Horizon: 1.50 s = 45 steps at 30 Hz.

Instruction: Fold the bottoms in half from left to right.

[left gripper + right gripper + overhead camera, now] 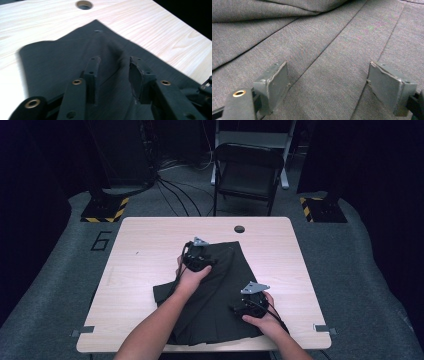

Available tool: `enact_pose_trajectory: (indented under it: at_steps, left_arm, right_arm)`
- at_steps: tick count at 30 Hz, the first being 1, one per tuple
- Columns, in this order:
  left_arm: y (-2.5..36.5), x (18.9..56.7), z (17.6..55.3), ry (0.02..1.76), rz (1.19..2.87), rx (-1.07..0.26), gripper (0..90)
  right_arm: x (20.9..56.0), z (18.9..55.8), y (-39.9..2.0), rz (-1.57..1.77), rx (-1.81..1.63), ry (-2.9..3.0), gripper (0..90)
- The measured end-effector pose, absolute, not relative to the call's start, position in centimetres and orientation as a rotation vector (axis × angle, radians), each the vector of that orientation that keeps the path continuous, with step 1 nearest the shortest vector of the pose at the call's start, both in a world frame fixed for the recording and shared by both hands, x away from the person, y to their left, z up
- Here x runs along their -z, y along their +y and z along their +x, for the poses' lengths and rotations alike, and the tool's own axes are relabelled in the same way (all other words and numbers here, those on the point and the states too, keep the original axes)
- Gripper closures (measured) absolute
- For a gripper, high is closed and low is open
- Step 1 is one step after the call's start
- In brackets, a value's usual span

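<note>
Left gripper point(113, 75): jaws parted, pads clear of the cloth, a raised ridge of the dark garment point(75, 57) running up between them without being pinched. Right gripper point(329, 85): jaws spread wide, nothing clamped, flat grey-looking fabric with stitched pleat lines lying beneath and between the pads.

Outward from the left fingers: cloth peaking just ahead of the tips, then sloping away to a pointed corner near the far edge of the garment; a rounded fold at the left of that view; pale wooden table point(155, 27) beyond, with a round cable hole point(84, 4) in it near the far edge.

Outward from the right fingers: pleat seams slanting up across the cloth, and a soft folded layer of the same fabric lying across the top of that view.

From above: left gripper point(197, 256) over the far part of the garment point(215, 305), held in the left hand point(192, 276); right gripper point(250, 302) over the near right part of it, held in the right hand point(265, 320). Both low on the cloth, well apart from each other. Garment spread dark and pleated across the middle and near side of the table point(150, 250), its near hem close to the front edge. Farther off, beyond the table: a folding chair point(247, 170) on a grey floor.
</note>
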<state>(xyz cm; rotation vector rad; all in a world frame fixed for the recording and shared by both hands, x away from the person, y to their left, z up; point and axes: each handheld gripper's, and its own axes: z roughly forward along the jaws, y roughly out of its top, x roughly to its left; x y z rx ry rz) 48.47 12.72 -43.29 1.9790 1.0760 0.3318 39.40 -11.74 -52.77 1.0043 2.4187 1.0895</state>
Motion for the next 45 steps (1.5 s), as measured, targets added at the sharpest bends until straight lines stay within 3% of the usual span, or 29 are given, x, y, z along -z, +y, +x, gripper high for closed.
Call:
enact_pose_trajectory:
  at_steps: [13,22,36,45]
  left_arm:
    - [21.4,43.9,46.0,1.228,1.876,-0.387,48.2]
    - [26.6,45.5,43.4,1.252,1.876,-0.423,46.2]
    - [28.8,49.4,42.2,1.283,1.885,-0.389,46.6]
    - [28.5,51.2,41.6,1.266,1.922,-0.372,41.7]
  right_arm:
    - [52.7,39.4,-11.7,1.018,-1.083,2.423,17.2]
    - [52.2,39.5,-11.5,1.034,-1.045,2.440,24.9]
    - [52.3,39.5,-11.5,1.051,-1.057,2.428,25.0]
    - [52.3,39.5,-11.6,1.038,-1.061,2.431,25.0]
